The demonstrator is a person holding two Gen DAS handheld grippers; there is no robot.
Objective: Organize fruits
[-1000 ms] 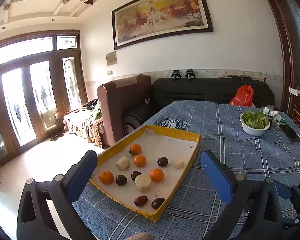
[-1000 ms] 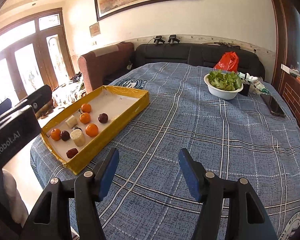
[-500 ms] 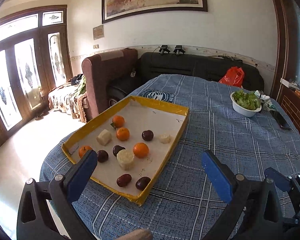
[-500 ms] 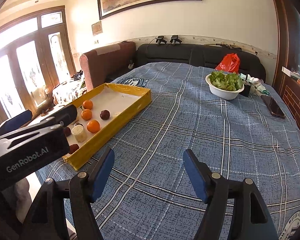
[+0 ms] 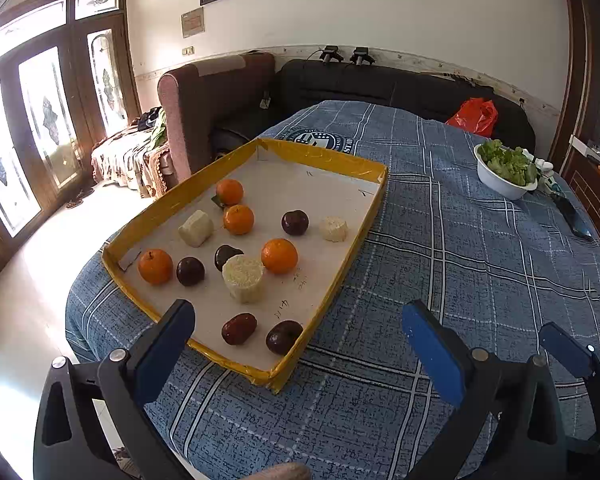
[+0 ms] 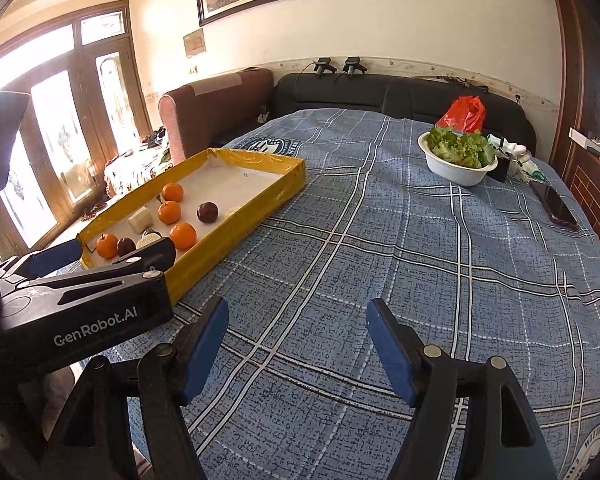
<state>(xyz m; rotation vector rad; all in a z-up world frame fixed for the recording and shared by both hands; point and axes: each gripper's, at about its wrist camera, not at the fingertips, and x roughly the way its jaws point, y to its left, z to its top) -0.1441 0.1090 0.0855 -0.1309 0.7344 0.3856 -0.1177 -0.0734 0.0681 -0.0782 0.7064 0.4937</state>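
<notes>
Left gripper (image 5: pixel 296 334) stands open and empty above the near end of the yellow tray (image 5: pixel 324 159), which holds the fruits (image 5: pixel 279 256) on the blue tablecloth (image 5: pixel 460 260). Right gripper (image 6: pixel 296 340), jaws just widened, hangs open over bare cloth with nothing between them.

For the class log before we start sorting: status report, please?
Left tool open, empty, over tray's near edge. Right tool open, empty, jaws just widened, over blue plaid cloth. Fruit mixed in yellow-rimmed cardboard tray. Nothing in the way.
</notes>
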